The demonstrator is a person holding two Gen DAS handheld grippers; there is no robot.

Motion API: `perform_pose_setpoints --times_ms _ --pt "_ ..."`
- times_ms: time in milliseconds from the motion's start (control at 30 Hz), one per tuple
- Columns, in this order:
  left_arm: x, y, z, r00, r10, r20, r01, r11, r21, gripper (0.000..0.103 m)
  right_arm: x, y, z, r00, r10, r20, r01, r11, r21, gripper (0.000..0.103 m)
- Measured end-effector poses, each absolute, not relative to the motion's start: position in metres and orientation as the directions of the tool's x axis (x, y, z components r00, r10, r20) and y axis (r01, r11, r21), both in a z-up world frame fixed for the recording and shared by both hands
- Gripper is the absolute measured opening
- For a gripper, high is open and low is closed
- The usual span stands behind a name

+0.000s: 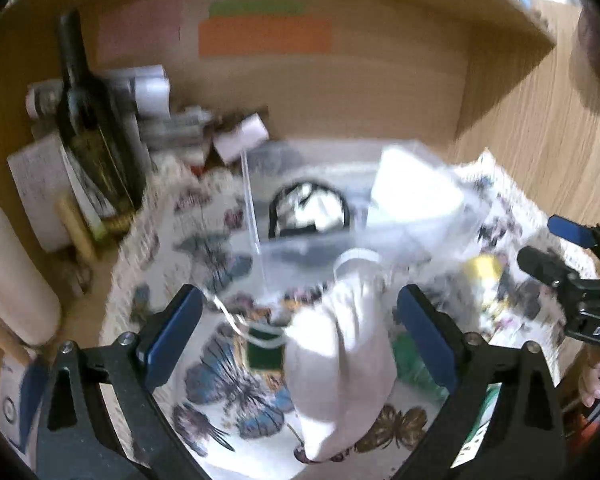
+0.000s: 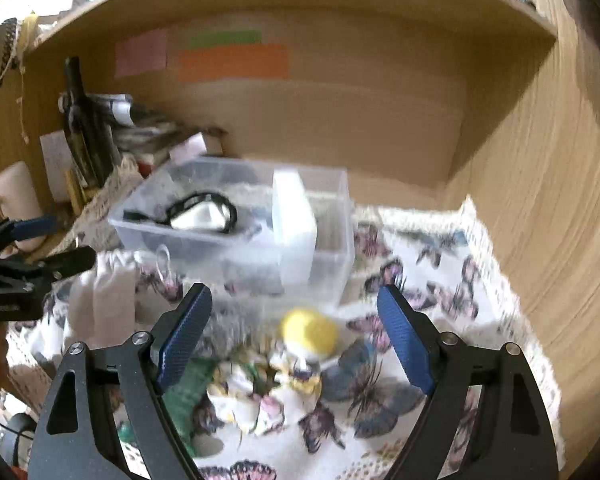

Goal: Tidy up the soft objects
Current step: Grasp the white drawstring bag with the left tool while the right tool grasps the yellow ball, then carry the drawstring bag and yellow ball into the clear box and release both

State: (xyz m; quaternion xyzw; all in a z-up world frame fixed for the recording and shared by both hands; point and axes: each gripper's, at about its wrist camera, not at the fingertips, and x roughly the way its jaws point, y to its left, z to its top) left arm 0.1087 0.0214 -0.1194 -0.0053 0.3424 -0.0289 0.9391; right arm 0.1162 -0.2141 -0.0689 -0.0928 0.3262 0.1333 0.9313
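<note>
A white soft cloth item [image 1: 340, 360] lies on the butterfly-print cloth [image 1: 204, 216], between the open jaws of my left gripper [image 1: 300, 340]. It also shows in the right wrist view [image 2: 104, 300]. A small doll with a yellow head [image 2: 308, 332] and floral body lies between the open jaws of my right gripper [image 2: 296, 336]. A clear plastic box [image 2: 240, 232] stands behind, holding a black-and-white item [image 2: 200, 212] and a white block [image 2: 292, 208]. The right gripper shows at the left view's right edge [image 1: 556, 256].
A dark wine bottle [image 1: 88, 120], papers and a cream mug [image 2: 16, 196] crowd the left of the wooden shelf niche. A green item [image 1: 416, 364] lies beside the white cloth item. The wooden side wall [image 2: 540, 200] stands close on the right.
</note>
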Motion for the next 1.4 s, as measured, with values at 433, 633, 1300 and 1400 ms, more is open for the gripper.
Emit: perform_pose_setpoints --times_ms 433,633,1300,1400 --pt "0.101 0.004 -0.166 0.656 -0.117 -0.746 0.090 0.993 -0.077 0.078 0.152 -0.236 -0.108 0.643 0.186 -0.743 -0.284 0.959 -0.006 0.061" --pt "0.104 0.003 -0.176 0.624 -0.147 -0.767 0.093 0.989 -0.114 0.053 0.165 -0.234 -0.125 0.588 0.195 -0.785 -0.296 0.955 0.015 0.041" --pt "0.090 0.033 -0.091 0.790 -0.160 -0.591 0.095 0.986 -0.140 0.021 0.133 -0.228 -0.075 0.715 0.226 -0.661 -0.307 0.952 -0.006 0.038" --pt "0.097 0.038 -0.075 0.808 -0.184 -0.559 0.109 0.980 -0.164 0.021 0.130 -0.224 -0.060 0.740 0.248 -0.625 -0.321 0.947 -0.003 0.038"
